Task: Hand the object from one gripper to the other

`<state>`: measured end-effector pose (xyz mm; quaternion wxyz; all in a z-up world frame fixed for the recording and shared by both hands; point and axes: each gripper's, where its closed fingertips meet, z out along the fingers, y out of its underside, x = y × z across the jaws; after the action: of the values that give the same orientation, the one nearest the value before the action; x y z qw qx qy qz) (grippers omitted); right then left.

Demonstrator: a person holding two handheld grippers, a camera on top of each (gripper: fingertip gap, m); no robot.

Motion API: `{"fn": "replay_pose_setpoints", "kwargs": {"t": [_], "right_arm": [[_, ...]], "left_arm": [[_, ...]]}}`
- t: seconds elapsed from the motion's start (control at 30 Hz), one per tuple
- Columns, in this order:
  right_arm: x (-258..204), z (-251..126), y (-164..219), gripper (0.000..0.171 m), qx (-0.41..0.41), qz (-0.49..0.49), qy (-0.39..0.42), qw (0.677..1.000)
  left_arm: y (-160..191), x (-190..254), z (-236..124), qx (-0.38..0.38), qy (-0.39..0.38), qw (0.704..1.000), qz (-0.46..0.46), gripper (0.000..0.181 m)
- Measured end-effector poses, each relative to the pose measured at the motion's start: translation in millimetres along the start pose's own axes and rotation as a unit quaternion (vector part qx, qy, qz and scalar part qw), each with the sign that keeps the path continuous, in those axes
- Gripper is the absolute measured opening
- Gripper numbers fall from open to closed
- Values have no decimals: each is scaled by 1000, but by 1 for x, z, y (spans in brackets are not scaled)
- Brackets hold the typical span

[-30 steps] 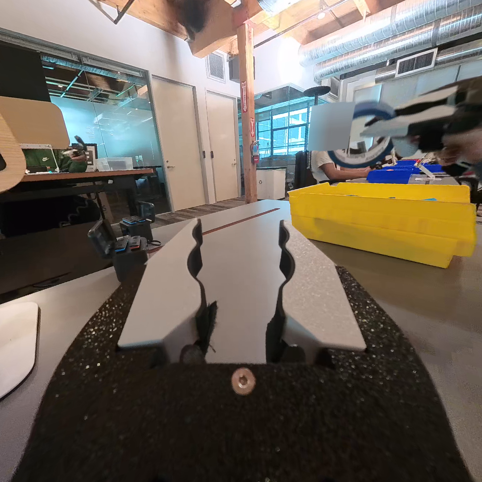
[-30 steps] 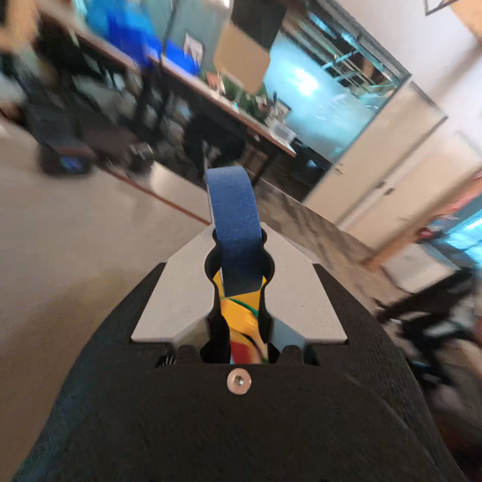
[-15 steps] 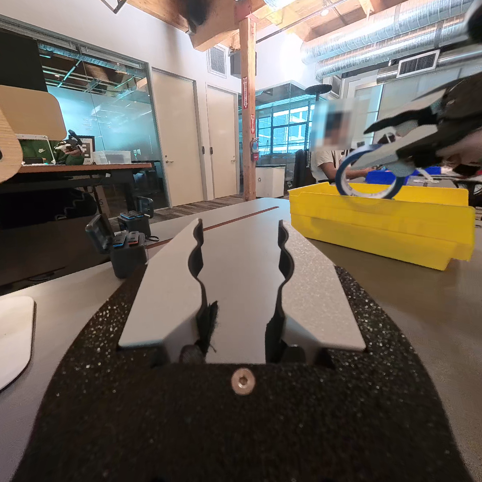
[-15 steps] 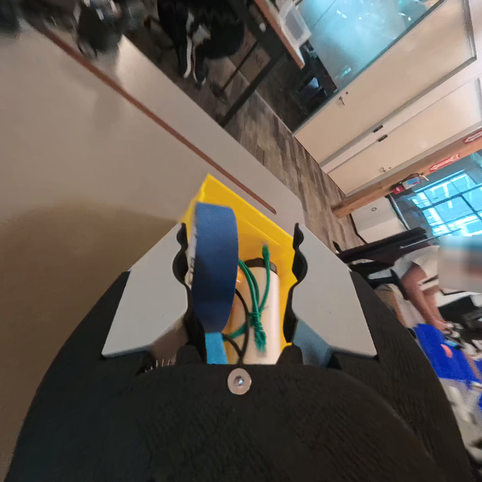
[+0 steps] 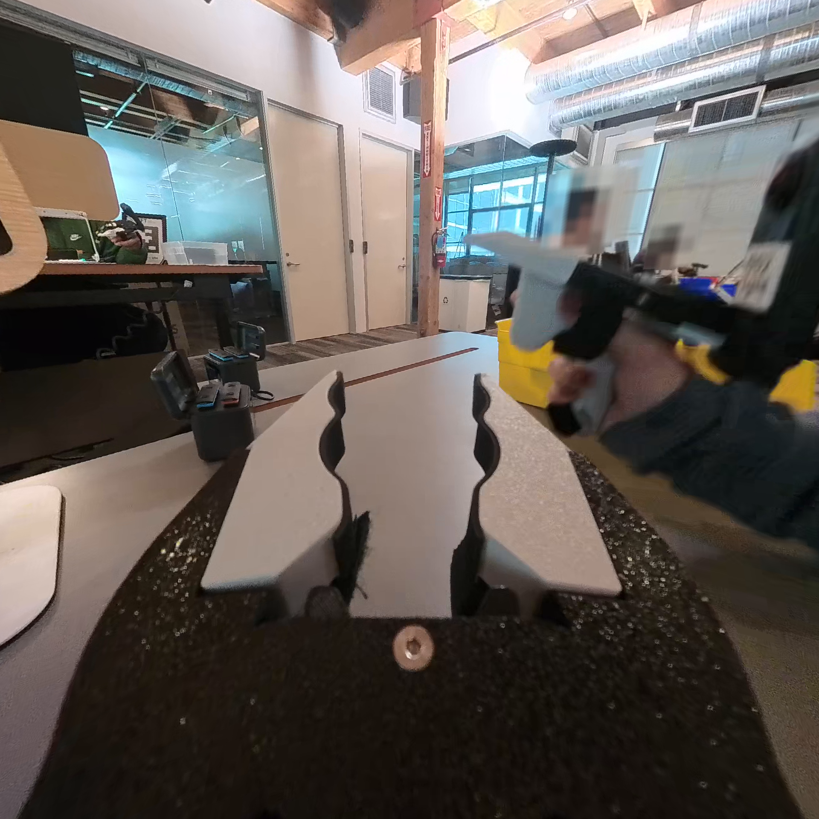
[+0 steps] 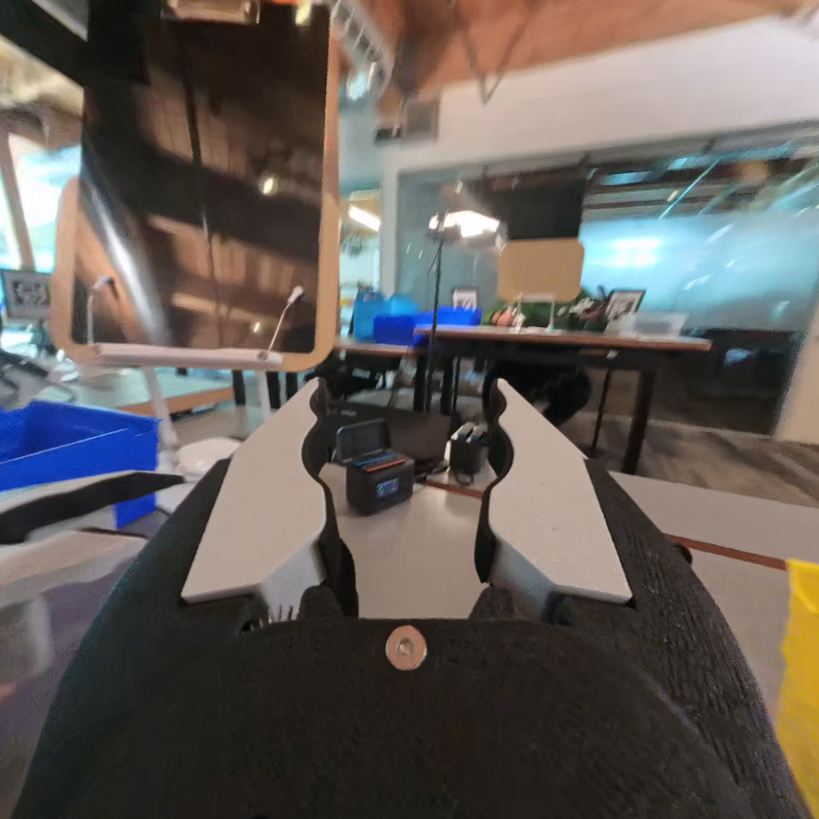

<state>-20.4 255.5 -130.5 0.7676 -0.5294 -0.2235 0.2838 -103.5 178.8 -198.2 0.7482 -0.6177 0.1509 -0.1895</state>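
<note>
My left gripper point(image 5: 407, 379) is open and empty, low over the grey table point(image 5: 133, 478). My right gripper point(image 6: 407, 385) is open and empty too. In the left wrist view it point(image 5: 489, 290) shows blurred at the right, held by a hand in a dark sleeve point(image 5: 718, 447), in front of the yellow bin point(image 5: 523, 376). The blue tape roll is in neither view. A dark finger of my left gripper point(image 6: 88, 485) shows at the left edge of the right wrist view.
A black charger case point(image 5: 217, 425) with its lid open stands on the table ahead left; it also shows between my right fingers point(image 6: 379, 478). A blue bin point(image 6: 66, 443) stands at the left. The yellow bin's corner point(image 6: 802, 664) is at the right edge. People sit at far desks.
My right gripper held the blue tape roll, opened over the yellow bin and now has none. It has swung round and come closer to my left gripper, which has hardly moved.
</note>
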Motion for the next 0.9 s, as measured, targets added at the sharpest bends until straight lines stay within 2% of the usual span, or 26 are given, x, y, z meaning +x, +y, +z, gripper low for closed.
{"fn": "replay_pose_setpoints", "kwargs": {"t": [0.1, 0.17, 0.27, 0.33, 0.4, 0.5, 0.6, 0.67, 0.7, 0.73, 0.83, 0.9], "right_arm": [[-23, 1, 33, 66, 18, -51, -33, 998], [-53, -1, 44, 66, 18, -112, -99, 989], [-63, -2, 53, 60, 9, -149, -119, 982], [-59, -2, 55, 58, 4, -137, -118, 984], [-55, -2, 55, 58, 2, -124, -115, 986], [-56, -2, 56, 55, 0, -123, -117, 985], [-60, -2, 57, 53, -2, -126, -126, 984], [-62, -2, 57, 52, -2, -117, -132, 984], [-62, -2, 58, 51, -6, -109, -134, 985], [-61, -1, 59, 51, -10, -101, -135, 986], [-57, 0, 61, 51, -19, -83, -129, 988], [-55, 1, 62, 51, -22, -77, -126, 989]], "left_arm": [[1, 1, 0, -5, 0, 1000, 2, 55], [2, 5, 0, -15, 5, 1000, 10, 55], [-4, 16, -1, -31, 17, 998, 57, 50], [-23, 26, -7, -14, 22, 998, 64, 46], [-50, 39, -17, -2, 39, 999, 28, 43], [-90, 45, -52, -3, 61, 998, -21, 43], [-107, 8, -95, -72, 32, 997, -27, 46], [-94, -35, -124, -196, -10, 980, -24, 43], [-91, -60, -140, -244, -49, 968, -26, 45], [-90, -73, -153, -280, -54, 958, -28, 45], [-79, -129, -199, -407, -119, 905, 20, 39], [-69, -159, -229, -482, -133, 863, 73, 33]]}}
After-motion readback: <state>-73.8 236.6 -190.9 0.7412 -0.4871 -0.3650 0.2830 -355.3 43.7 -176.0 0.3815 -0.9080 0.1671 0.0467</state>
